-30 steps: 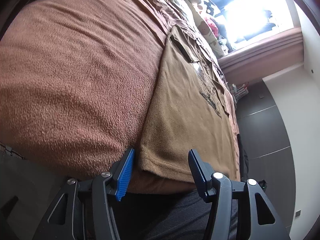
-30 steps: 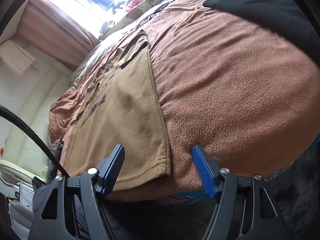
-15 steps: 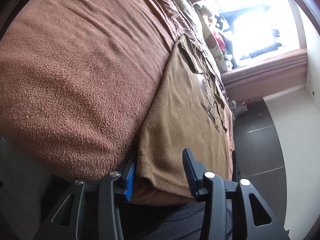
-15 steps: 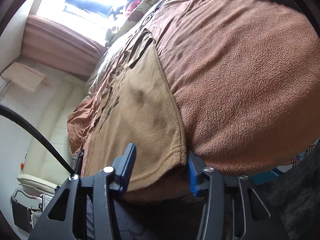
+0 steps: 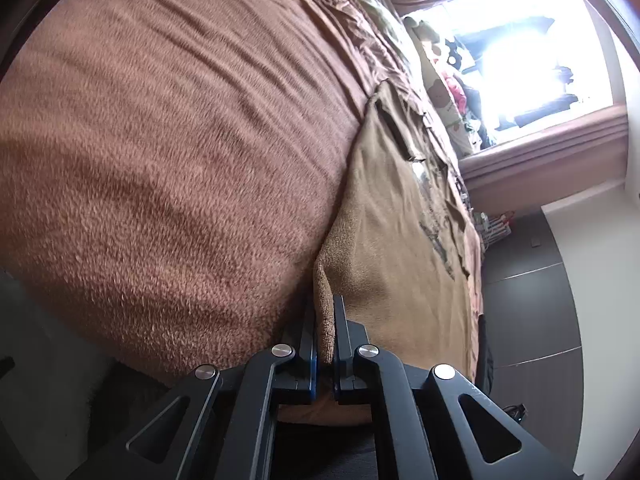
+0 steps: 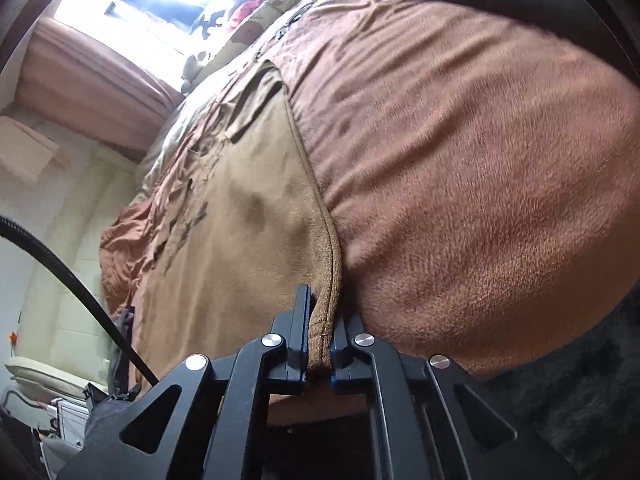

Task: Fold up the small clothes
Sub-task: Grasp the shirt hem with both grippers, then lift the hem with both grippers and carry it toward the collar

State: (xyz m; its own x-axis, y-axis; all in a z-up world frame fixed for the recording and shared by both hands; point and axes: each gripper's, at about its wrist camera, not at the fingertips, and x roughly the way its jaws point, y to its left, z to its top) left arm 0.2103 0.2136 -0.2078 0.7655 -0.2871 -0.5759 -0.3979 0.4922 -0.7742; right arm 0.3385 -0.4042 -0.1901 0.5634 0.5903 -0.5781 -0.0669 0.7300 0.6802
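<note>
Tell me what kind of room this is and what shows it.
Most likely a bedroom at home. A wide bed under a fuzzy brown blanket fills both views, printed pillows sit at its far end, and a curtained window glows behind them. A tan T-shirt lies spread on the blanket.

Daylight floods through my bright overexposed window (image 5: 532, 60), blown white (same in both views); the fuzzy brown fleece blanket (image 6: 460, 152) blurs slightly, fisheye edges bending darkly.

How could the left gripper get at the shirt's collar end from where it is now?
Probably not directly: the left gripper is shut on the tan shirt at its near hem, with the collar end lying far across the bed.
</note>
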